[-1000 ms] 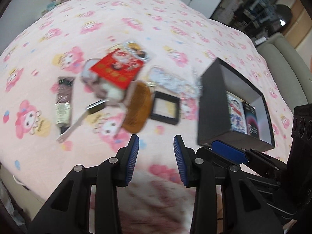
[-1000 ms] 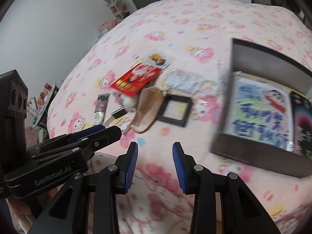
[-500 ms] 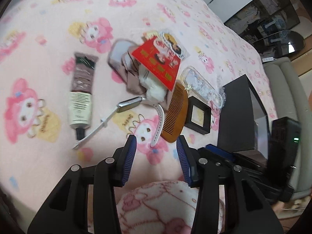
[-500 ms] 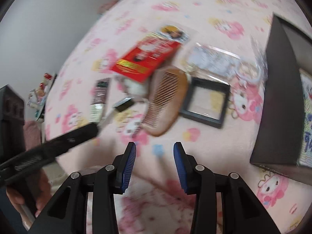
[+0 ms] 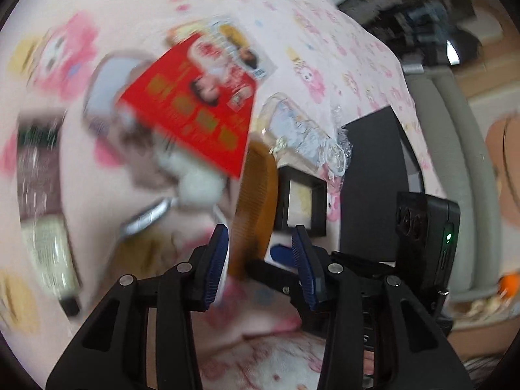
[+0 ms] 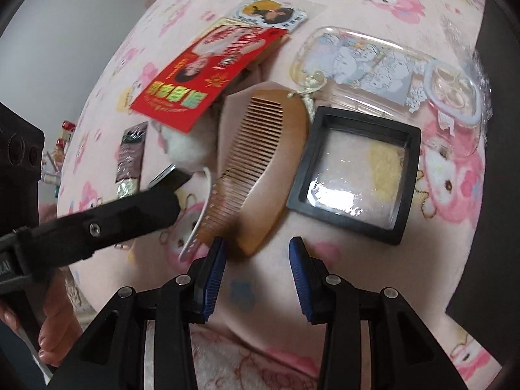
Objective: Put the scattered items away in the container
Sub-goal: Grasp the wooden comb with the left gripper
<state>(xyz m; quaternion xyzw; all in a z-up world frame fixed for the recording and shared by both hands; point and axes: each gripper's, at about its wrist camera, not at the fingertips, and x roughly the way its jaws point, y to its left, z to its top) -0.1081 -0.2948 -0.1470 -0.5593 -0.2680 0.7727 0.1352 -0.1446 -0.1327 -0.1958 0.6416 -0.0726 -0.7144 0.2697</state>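
A wooden comb (image 6: 260, 165) lies on the pink blanket, beside a black square frame (image 6: 354, 175). My right gripper (image 6: 256, 263) is open, just in front of the comb's near end. My left gripper (image 5: 260, 260) is open too, with the comb (image 5: 255, 208) right ahead of its fingers. A red packet (image 6: 208, 71) lies over a white fluffy item (image 6: 188, 149). A clear phone case (image 6: 360, 61) lies behind the frame. The black container (image 5: 373, 175) stands at the right.
A hand-cream tube (image 6: 130, 159) and a small metal-and-white strap item (image 6: 198, 214) lie at the left. A picture card (image 6: 269, 13) lies beyond the red packet. A grey sofa (image 5: 455, 149) stands past the bed's right side.
Both grippers have moved forward and down toward the comb and frame. The items now look much larger; the container has slid to the right edge of both views.
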